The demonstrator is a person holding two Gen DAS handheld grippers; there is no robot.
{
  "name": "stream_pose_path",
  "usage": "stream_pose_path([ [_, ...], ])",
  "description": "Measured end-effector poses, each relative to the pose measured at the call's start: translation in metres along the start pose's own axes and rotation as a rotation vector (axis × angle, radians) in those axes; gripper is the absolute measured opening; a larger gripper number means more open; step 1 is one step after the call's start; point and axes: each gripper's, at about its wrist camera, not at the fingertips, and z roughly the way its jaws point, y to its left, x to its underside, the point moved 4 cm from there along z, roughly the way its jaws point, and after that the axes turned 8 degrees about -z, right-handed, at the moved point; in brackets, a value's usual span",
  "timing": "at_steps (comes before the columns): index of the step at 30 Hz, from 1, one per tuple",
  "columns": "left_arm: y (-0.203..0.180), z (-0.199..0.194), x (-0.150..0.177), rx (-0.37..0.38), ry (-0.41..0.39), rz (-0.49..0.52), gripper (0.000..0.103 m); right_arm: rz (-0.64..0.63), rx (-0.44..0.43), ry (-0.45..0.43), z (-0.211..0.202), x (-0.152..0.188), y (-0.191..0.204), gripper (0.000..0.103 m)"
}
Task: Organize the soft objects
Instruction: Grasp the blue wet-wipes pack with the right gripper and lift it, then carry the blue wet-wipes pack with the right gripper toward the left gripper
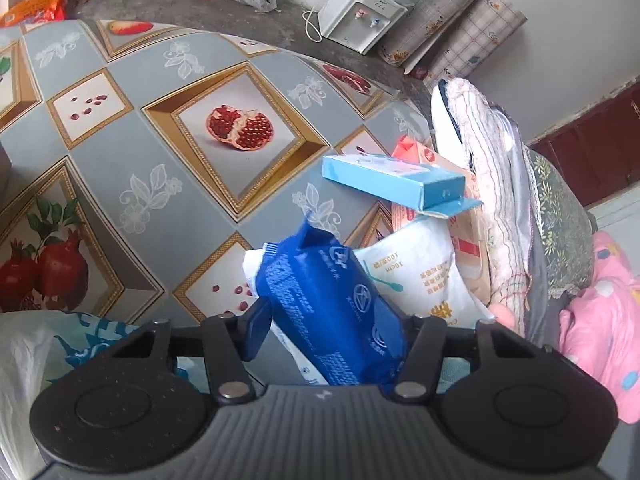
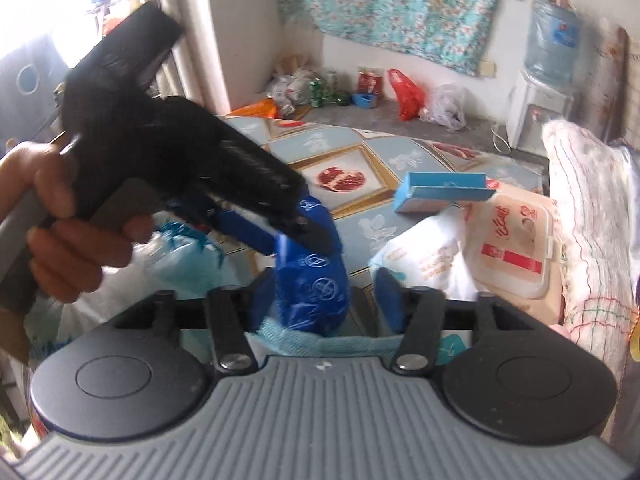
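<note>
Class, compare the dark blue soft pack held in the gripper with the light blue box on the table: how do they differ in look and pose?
The dark blue soft pack is crinkled plastic printed with white logos; the light blue box is stiff, flat-sided card. The pack stands tilted between the left gripper fingers; the box lies flat, perched on the wipes packets, with an end flap open. The pack looks bulging, the box slim. Both are blue packaged goods.

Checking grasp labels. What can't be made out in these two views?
- Left wrist view: blue pack hides one fingertip of the left tongs; the pack's lower end sits behind the gripper body.
- Right wrist view: left tongs blurred; fingertip edges indistinct.
- White bag print: too small to read, either view.
</note>
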Motion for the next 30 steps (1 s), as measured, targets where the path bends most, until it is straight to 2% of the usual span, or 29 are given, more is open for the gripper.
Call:
stream_pose_path([
  [5, 0.009, -0.004, -0.005, 0.009, -0.008, -0.023, 0.058, 0.035, -0.030, 0.063, 0.029, -0.003, -0.002, 0.068],
  [7, 0.010, -0.005, -0.005, 0.008, -0.012, -0.022, 0.058, 0.035, -0.034, 0.086, 0.041, -0.005, -0.001, 0.062],
  [8, 0.010, -0.006, -0.005, 0.005, -0.014, -0.021, 0.058, 0.034, -0.036, 0.099, 0.047, -0.004, 0.002, 0.050],
  [9, 0.010, -0.007, -0.006, 0.003, -0.016, -0.022, 0.058, 0.036, -0.035, 0.102, 0.050, -0.005, 0.003, 0.046],
  [12, 0.010, -0.014, -0.008, 0.022, -0.030, -0.034, 0.055, 0.011, 0.007, 0.066, 0.050, -0.009, 0.011, 0.037],
  [14, 0.010, -0.023, -0.009, 0.060, -0.027, -0.052, 0.056, -0.025, 0.055, 0.031, 0.049, -0.010, 0.016, 0.036],
  [16, 0.008, -0.035, -0.010, 0.108, -0.023, -0.067, 0.058, -0.048, 0.092, -0.008, 0.040, -0.013, 0.019, 0.035],
  [19, -0.001, -0.059, -0.006, 0.163, -0.066, -0.054, 0.065, -0.072, 0.150, -0.060, 0.017, -0.022, 0.020, 0.034],
  [25, -0.018, -0.105, 0.015, 0.252, -0.114, -0.053, 0.068, -0.073, 0.232, -0.139, -0.044, -0.025, 0.023, 0.034],
  [27, -0.025, -0.114, 0.027, 0.262, -0.117, -0.030, 0.068, -0.098, 0.282, -0.146, -0.069, -0.016, 0.029, 0.034],
  [30, -0.034, -0.123, 0.048, 0.238, -0.109, 0.017, 0.069, -0.149, 0.342, -0.139, -0.094, 0.003, 0.041, 0.034],
])
